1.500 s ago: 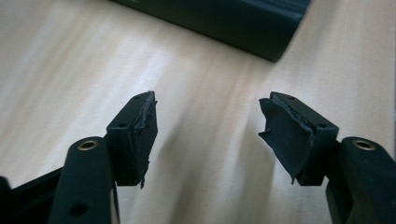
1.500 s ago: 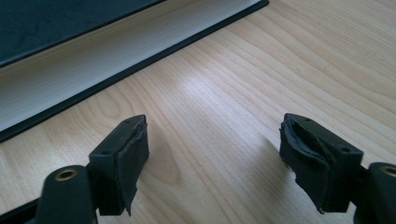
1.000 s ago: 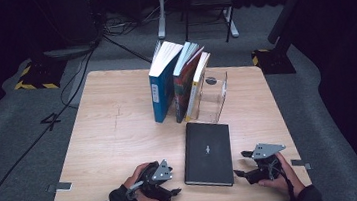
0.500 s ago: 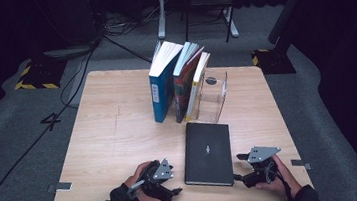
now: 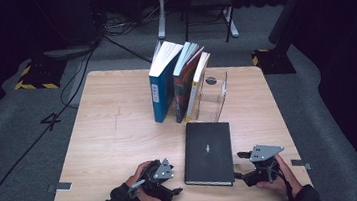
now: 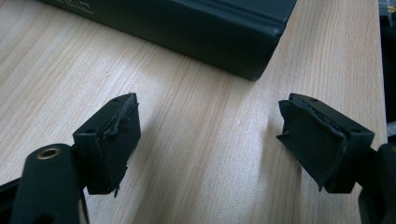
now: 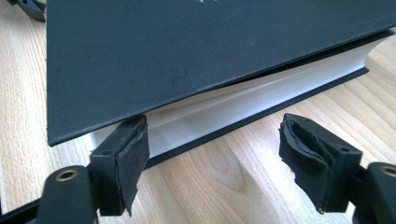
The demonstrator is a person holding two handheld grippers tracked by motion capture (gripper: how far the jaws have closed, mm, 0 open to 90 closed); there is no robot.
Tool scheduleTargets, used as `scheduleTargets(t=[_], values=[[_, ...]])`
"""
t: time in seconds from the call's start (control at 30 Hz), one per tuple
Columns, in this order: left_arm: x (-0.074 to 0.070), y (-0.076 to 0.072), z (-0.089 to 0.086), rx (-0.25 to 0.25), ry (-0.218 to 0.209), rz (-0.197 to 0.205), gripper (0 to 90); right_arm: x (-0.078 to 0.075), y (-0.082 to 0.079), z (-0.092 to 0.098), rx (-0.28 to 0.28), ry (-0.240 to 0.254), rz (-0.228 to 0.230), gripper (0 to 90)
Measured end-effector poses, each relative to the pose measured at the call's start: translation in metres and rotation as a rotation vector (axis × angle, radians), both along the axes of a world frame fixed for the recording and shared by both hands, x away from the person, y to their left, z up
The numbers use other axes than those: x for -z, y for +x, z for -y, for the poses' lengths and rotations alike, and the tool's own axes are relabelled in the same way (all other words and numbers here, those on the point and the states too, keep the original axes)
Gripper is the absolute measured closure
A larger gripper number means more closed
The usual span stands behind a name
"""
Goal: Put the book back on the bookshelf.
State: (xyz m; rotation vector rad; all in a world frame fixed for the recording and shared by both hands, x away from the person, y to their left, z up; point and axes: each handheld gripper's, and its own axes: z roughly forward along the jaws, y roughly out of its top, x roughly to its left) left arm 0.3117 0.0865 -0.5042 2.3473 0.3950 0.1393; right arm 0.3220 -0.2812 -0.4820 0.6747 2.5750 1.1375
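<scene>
At the near edge of the table, the person's two forearms come in low, each hand wrapped around a gripper resting close to the tabletop. The left gripper sits near the left of the black book, its body angled toward the book's near left corner, the hand curled around it from behind with the sleeve reaching the wrist. In the left gripper view its jaws stand wide apart over bare wood, nothing between them, and the book's spine corner lies just beyond, apart from both pads.

The right gripper sits at the near right corner of the book, the grey three-cornered plate on top tilted slightly, the hand cupping it from the right and behind. Its jaws are spread too. In the right gripper view the left pad sits right against the page edge under the overhanging front cover, while the other pad stands clear over the wood; the gripper is released, not clamping.

The black book lies flat, closed, lengthwise from near to far, a little right of the table's middle.

Farther back, three books stand upright and lean right against a clear bookend. Beyond the table, cables cross the dark floor.
</scene>
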Motion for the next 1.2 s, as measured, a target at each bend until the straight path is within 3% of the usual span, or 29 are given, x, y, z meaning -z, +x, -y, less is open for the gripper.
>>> scheduleTargets(t=[0.47, 0.63, 0.83, 1.07, 1.2], values=[[0.0, 0.001, 0.0, -0.006, 0.001, 0.002, 18.7, -0.012, -0.002, -0.002, 0.012, 0.044, 0.036, 24.6], [-0.002, 0.001, 0.001, -0.051, 0.012, -0.019, 19.9, -0.019, -0.002, -0.004, 0.02, 0.069, 0.054, 24.7], [-0.015, 0.001, 0.002, -0.06, -0.065, -0.003, 18.9, -0.027, -0.001, -0.009, 0.015, 0.072, 0.08, 24.8], [-0.029, -0.01, 0.024, -0.024, -0.108, 0.035, 21.0, -0.037, 0.001, -0.017, 0.012, 0.092, 0.103, 25.0], [-0.037, -0.014, 0.042, -0.038, -0.127, 0.048, 21.0, -0.041, 0.002, -0.024, -0.003, 0.088, 0.112, 25.2]])
